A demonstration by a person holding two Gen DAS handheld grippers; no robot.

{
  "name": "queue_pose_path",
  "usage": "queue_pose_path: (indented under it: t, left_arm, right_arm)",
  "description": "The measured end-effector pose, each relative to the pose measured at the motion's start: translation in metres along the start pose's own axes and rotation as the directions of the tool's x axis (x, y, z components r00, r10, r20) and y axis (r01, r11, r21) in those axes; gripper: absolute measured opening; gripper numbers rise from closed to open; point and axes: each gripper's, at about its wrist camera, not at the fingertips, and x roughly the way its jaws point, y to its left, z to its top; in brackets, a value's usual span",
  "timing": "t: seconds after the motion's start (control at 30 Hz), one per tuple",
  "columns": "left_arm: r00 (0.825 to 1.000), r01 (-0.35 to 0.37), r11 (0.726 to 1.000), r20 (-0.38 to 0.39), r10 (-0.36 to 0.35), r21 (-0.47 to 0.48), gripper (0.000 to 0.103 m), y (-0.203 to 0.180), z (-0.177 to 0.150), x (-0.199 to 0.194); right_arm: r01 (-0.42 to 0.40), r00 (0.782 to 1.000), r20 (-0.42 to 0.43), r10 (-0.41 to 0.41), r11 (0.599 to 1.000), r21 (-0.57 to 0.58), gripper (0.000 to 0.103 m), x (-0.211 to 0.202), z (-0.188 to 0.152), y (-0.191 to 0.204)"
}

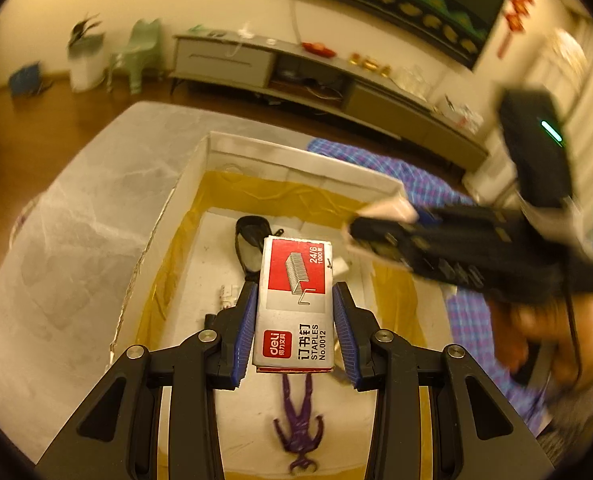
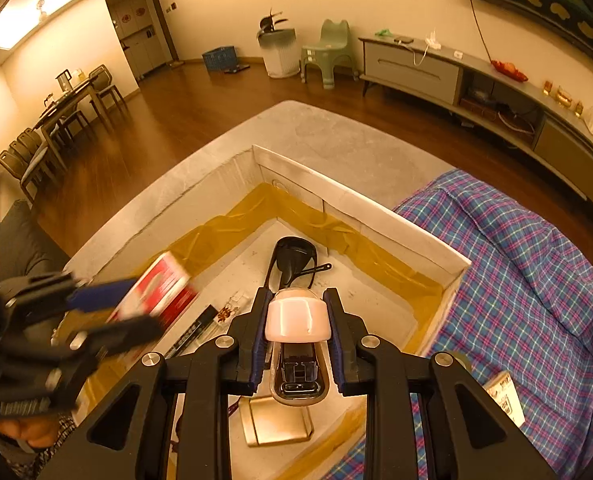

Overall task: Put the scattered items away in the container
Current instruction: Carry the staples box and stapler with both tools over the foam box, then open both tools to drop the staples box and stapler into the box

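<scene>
Above the white cardboard box (image 1: 296, 156) lined with glossy yellow tape, the left claw (image 1: 294, 322) gripped a red-and-grey cardboard staple box (image 1: 296, 304) between ribbed blue pads. The right claw (image 2: 297, 334) clamped a pale pink plastic stapler (image 2: 297, 320) over the box too, above black sunglasses (image 2: 294, 258) lying inside.

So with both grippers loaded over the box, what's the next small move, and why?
Probably lower a little further, then open. The left gripper holds the staples box and the right gripper holds the stapler, both above the container floor, where sunglasses already lie; dropping from here might bounce.
</scene>
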Motion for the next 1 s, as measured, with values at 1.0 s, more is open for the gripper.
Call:
queue_pose_path:
  t: [1.0]
  left_arm:
    - [0.984,-0.108,0.977,-0.118,0.131,0.183,0.047,-0.007,-0.016,0.024]
  right_arm:
    - [0.111,0.984,-0.131,-0.123,0.989,-0.095,0.03,0.052,0.019,-0.004]
